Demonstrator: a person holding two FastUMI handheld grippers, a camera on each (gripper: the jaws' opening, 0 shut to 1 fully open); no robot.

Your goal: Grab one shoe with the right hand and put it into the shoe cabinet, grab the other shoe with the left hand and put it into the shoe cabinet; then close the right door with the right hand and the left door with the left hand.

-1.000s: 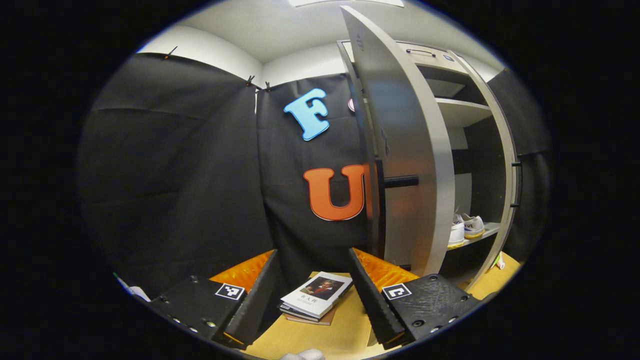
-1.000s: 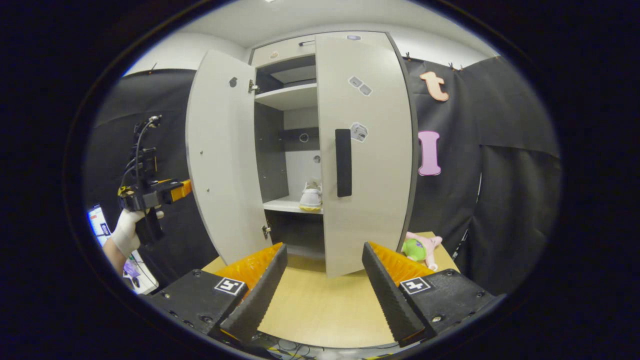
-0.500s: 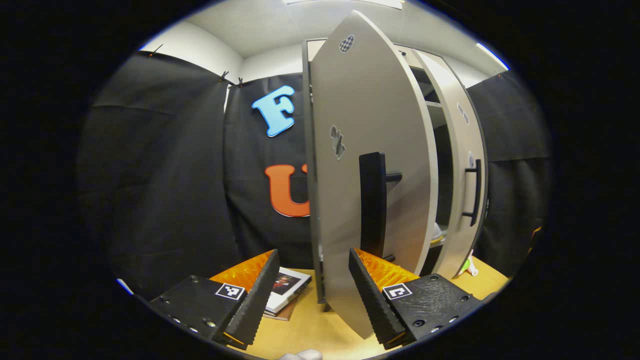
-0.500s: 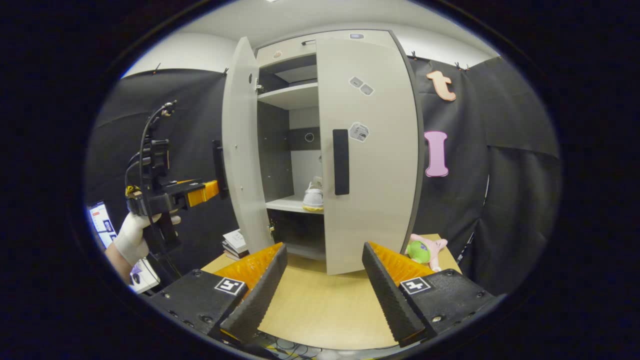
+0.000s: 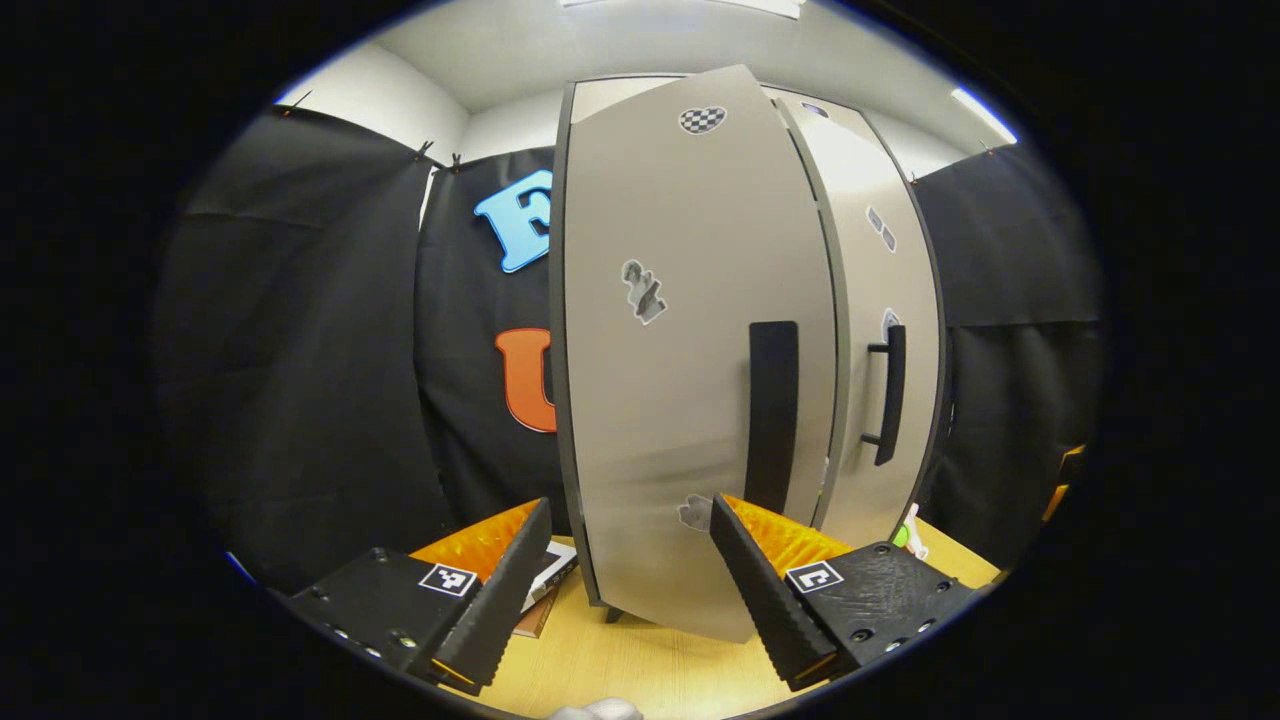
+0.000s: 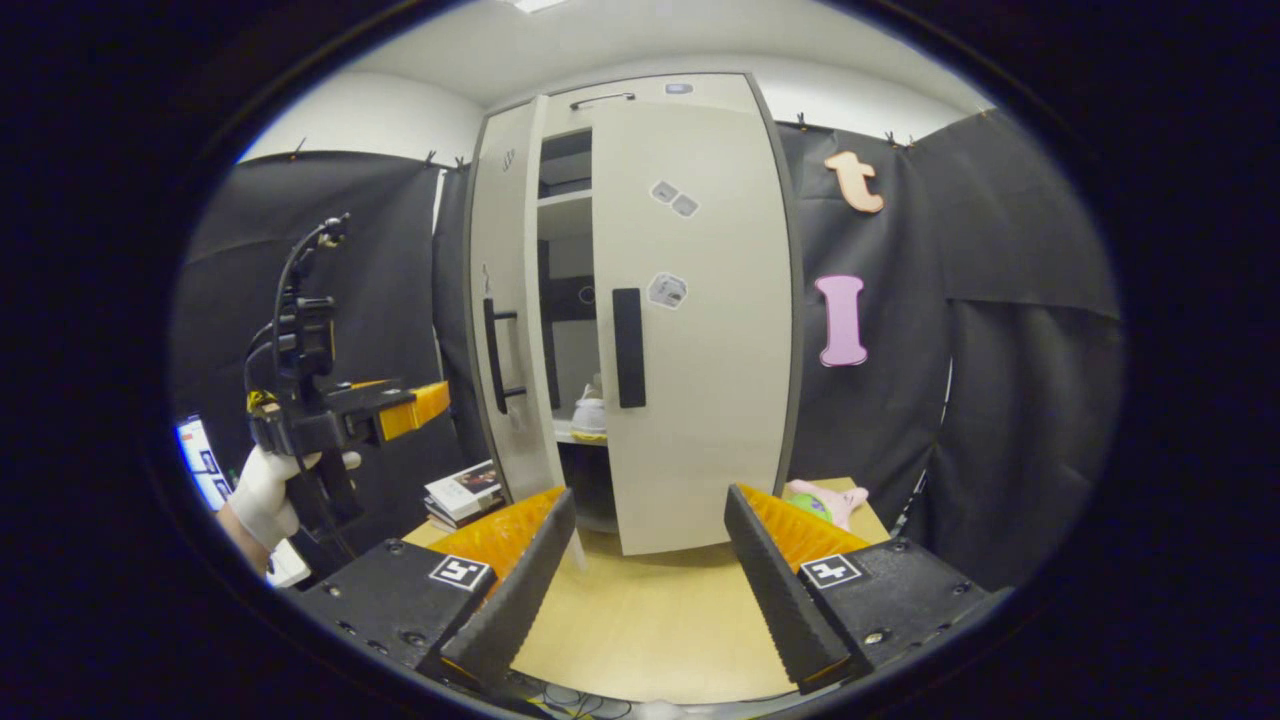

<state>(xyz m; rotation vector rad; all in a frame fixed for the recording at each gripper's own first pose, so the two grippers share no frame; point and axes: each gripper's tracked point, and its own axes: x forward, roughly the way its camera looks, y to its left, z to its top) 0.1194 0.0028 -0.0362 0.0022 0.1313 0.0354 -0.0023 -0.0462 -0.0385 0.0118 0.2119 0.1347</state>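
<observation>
At far left of the right gripper view, a gloved hand (image 6: 262, 492) holds the left tongs (image 6: 425, 405) up beside the cabinet; from that side I cannot tell their spread. Below them, books (image 6: 462, 492) lie on the counter (image 6: 650, 620). Next comes the left door (image 6: 510, 330), nearly shut, with a narrow gap to the right door (image 6: 700, 320), which lies flush on the cabinet front. Through the gap one white shoe (image 6: 590, 415) sits on a shelf inside. Right of the cabinet a pink and green soft toy (image 6: 825, 500) lies on the counter. Right tongs (image 6: 650, 590) are open and empty, near the counter edge.

Left gripper view: left tongs (image 5: 618, 590) open, empty, close before the left door (image 5: 680, 350); its black handle (image 5: 772, 415) stands just above the right finger.
</observation>
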